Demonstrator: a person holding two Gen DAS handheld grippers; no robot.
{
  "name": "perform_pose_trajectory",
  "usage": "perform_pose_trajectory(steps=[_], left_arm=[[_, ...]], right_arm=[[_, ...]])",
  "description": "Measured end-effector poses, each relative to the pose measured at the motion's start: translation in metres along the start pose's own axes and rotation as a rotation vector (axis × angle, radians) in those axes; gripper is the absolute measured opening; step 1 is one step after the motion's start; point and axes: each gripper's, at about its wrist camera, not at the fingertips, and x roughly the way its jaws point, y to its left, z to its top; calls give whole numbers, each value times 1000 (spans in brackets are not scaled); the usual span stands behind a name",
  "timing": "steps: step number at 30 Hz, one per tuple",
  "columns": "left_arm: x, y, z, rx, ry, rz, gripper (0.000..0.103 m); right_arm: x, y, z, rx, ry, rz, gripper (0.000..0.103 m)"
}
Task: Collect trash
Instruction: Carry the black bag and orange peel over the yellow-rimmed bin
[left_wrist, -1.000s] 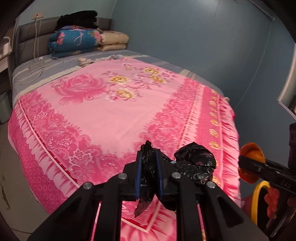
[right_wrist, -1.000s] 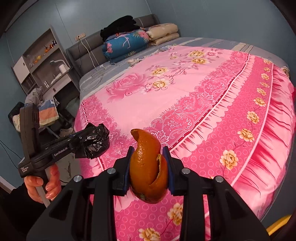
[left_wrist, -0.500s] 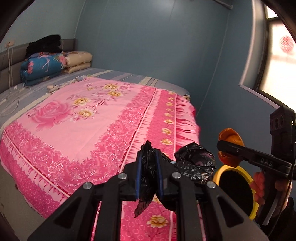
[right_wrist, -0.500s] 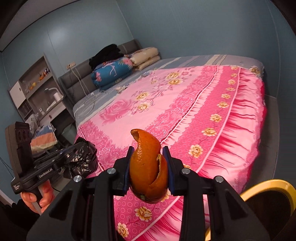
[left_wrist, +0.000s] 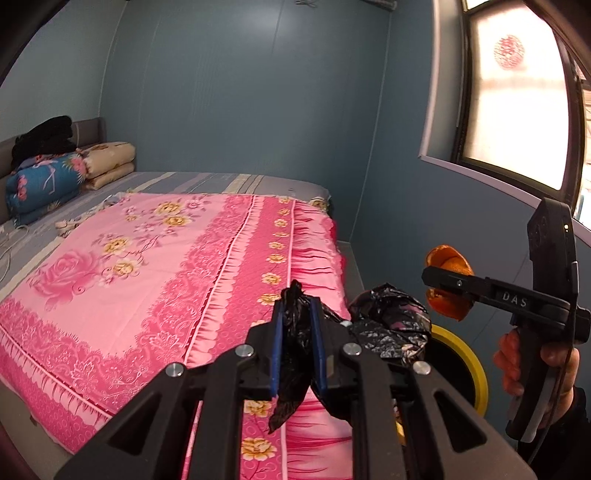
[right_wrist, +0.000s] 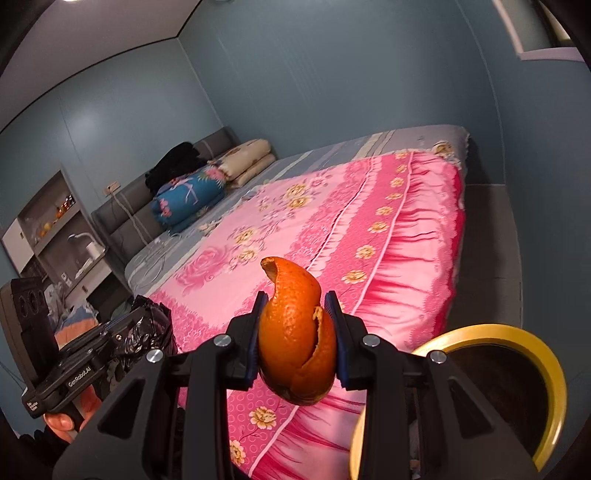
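My left gripper (left_wrist: 297, 347) is shut on a crumpled black plastic bag (left_wrist: 388, 325), held in the air off the bed's corner; the bag also shows in the right wrist view (right_wrist: 147, 332). My right gripper (right_wrist: 297, 339) is shut on an orange peel (right_wrist: 295, 332), which also shows in the left wrist view (left_wrist: 448, 284), to the right of the bag. A bin with a yellow rim (right_wrist: 524, 343) stands on the floor below and to the right of the peel; in the left wrist view the bin (left_wrist: 469, 365) sits behind the bag.
A bed with a pink flowered blanket (left_wrist: 147, 266) fills the left and middle. Folded quilts (left_wrist: 48, 177) lie at the headboard. A blue wall (left_wrist: 240, 92) and a window (left_wrist: 517, 103) stand behind. Shelves (right_wrist: 55, 229) stand left of the bed.
Both grippers have swung to the right, away from the bed's middle, toward its far corner. The yellow-rimmed bin has come into view and grown larger. Both grips are unchanged.
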Motion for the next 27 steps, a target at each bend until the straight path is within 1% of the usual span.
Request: perform_pose_trajectory(steps=[4,10,13,17,19,21,27], left_arm=[[7,-22,4,36,4,-28,13],[24,-59,4,86,25,-81,13],[34,-76,-1,100,45,-103,13],[54,-93,-9,102,80,-145,13],[66,-101,-14,103,97,-173,13],[77,-108,-19,115,109,-176,13],[115,-122,-36,111,182,-206,14]], right_arm=[[-28,-15,-3,26,-48,-45,30],[-51,-42,-8,69,-91,-103,30],[-56,-54,-10,94,-95,-119,31],[-57,-75,-13,155,-97,-136,31],[-57,-81,-14,166,-96,-149,31],[-55,-89,-16,195,-88,-163,31],[-49,-120,-25,269,-70,-193,31]])
